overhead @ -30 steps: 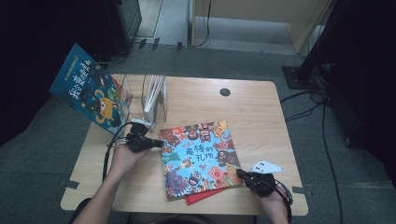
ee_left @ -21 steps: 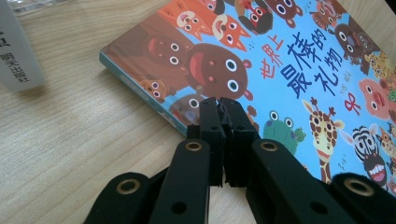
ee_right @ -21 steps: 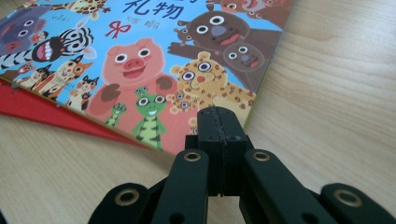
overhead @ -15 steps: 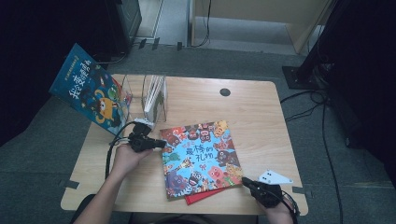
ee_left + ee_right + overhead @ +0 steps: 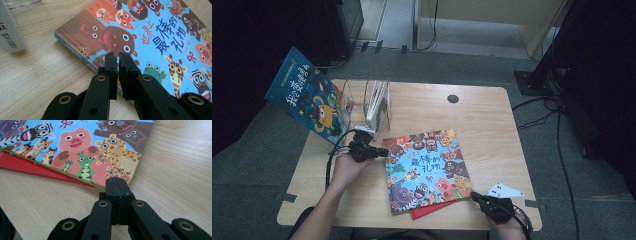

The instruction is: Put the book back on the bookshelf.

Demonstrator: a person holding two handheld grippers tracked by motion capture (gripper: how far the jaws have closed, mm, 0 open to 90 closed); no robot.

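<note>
A picture book with cartoon animals on a blue cover (image 5: 427, 167) (image 5: 155, 32) (image 5: 75, 140) lies flat on the wooden table (image 5: 492, 125), on top of a red book (image 5: 432, 211) (image 5: 25, 165). My left gripper (image 5: 385, 151) (image 5: 117, 55) lies level at the book's left edge, tips over the cover. Its jaws have just parted a hair, leaving a thin slit with nothing in it. My right gripper (image 5: 475, 196) (image 5: 117, 180) is shut and empty, with its tips at the book's near right corner.
A clear rack holding white books (image 5: 377, 102) stands at the back left, one white spine (image 5: 10, 35) close to my left gripper. A blue book (image 5: 309, 97) leans off the table's left side. A dark round hole (image 5: 453, 98) marks the back of the table.
My right hand has slid a little toward the table's front edge, down to the book's near corner. The left hand and the books stay where they were.
</note>
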